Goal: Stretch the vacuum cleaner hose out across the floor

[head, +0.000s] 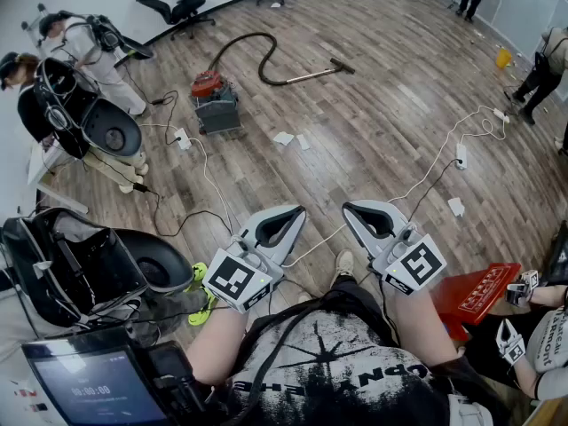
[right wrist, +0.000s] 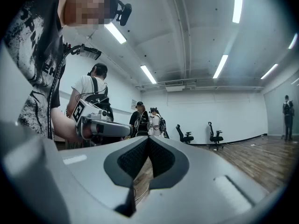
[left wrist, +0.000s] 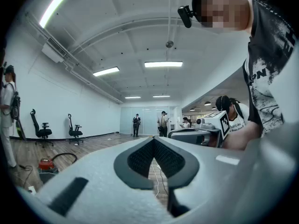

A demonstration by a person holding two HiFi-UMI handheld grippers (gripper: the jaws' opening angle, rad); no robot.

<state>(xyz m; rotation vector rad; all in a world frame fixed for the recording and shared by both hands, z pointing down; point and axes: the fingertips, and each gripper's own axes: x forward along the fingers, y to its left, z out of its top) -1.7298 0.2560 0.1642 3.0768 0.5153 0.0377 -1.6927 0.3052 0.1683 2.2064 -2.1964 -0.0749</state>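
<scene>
Vacuum cleaner hose (head: pixel 261 65) lies in a black curve; left gripper (head: pixel 300 209) and right gripper (head: pixel 347 208) fingers pressed together, empty

Open floor (head: pixel 373 114) right of the vacuum cleaner (head: pixel 213 100), so I'd pass there. Its hose (head: pixel 263 56) loops behind it, with the wand (head: pixel 315 72) lying further right. Left of the vacuum cleaner it's tight: a person (head: pixel 89 51), black seat shells (head: pixel 111 131), and a power strip (head: pixel 184 138) with cords trailing toward me. Paper scraps (head: pixel 284 138) just right of it. Far right, a white cable (head: pixel 444 158) snakes over the boards. Office chairs (head: pixel 177 9) behind it, by the wall.
</scene>
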